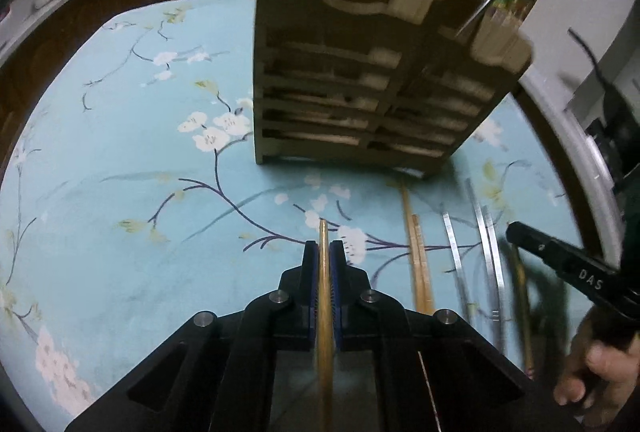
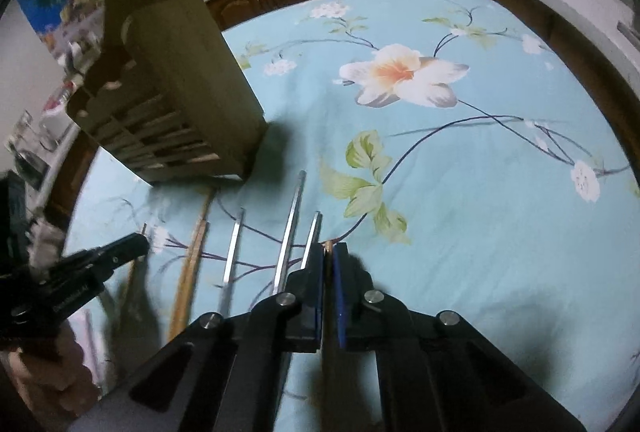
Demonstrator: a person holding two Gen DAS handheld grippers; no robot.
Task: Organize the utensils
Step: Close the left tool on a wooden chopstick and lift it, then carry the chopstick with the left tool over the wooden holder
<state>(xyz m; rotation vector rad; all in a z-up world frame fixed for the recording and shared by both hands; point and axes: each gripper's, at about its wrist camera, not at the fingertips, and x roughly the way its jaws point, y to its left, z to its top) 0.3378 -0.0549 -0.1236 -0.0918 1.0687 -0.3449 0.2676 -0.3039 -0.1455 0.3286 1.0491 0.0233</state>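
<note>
Both grippers clamped on chopsticks, sorting barely begun.
Left gripper [image 1: 324,252] pinches a wooden chopstick [image 1: 324,312]; right gripper [image 2: 329,252] pinches another; several metal chopsticks [image 2: 290,232] and wooden ones lie before the slatted holder [image 1: 352,104].

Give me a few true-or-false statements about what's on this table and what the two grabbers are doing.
1. The left fingers are shut on a wooden chopstick. True.
2. The holder lies flat on its side. False: it stands upright on the cloth.
3. Metal chopsticks lie on the cloth between the two grabbers. True.
4. The cloth is plain red. False: it is light blue with flowers.
5. The right fingers stand wide open. False: they are shut, with a thin stick between them.
</note>
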